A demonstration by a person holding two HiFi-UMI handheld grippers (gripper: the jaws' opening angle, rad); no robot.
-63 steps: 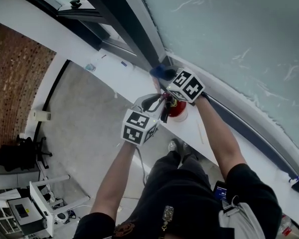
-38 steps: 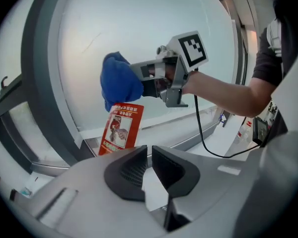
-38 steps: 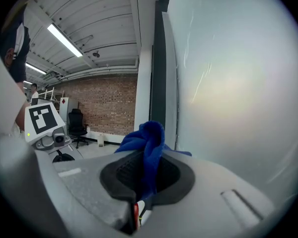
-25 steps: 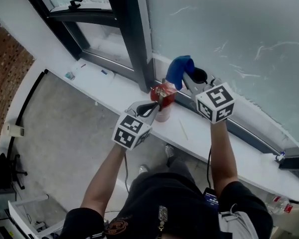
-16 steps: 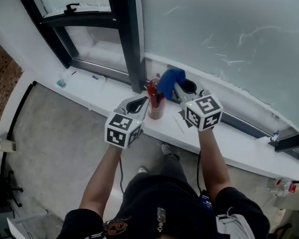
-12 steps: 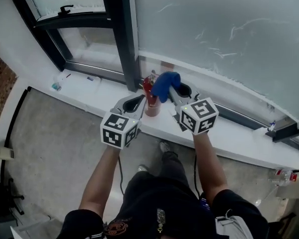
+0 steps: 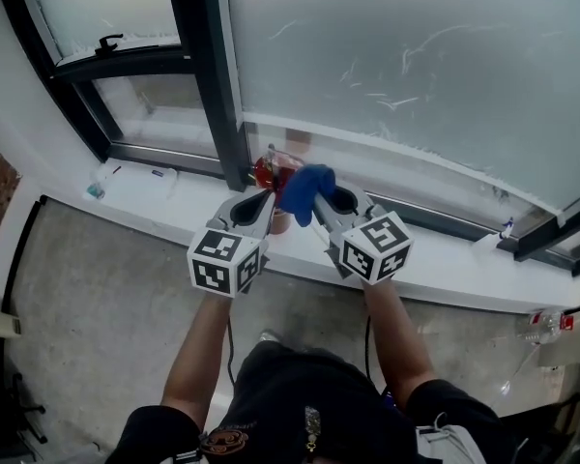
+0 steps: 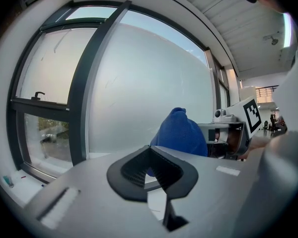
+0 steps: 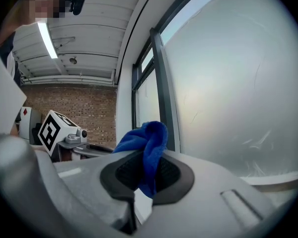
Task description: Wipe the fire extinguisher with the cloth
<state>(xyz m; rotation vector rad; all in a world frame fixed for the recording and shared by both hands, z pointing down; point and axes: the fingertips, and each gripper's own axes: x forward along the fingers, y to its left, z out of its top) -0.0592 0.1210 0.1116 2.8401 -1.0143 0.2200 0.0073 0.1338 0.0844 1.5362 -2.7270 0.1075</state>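
Frosted window (image 7: pixel 396 66) above white windowsill (image 7: pixel 445 269). Left gripper (image 7: pixel 261 199): jaws pressed together, nothing between them, tips just beside fire extinguisher (image 7: pixel 267 173). Extinguisher is on the sill near the dark window post (image 7: pixel 208 95). Blue cloth (image 7: pixel 305 188) is bunched at its right side; contact unclear. Right gripper (image 7: pixel 321 206) is clamped on the cloth.

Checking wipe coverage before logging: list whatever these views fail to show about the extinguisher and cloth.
- Fire extinguisher: in the head view, the blue cloth and the left hand-held gripper cover most of it; neither gripper view shows it.
- Cloth-to-extinguisher contact: they overlap in the head view; touching or apart cannot be told.
- Small items far left on the sill: too small to name.
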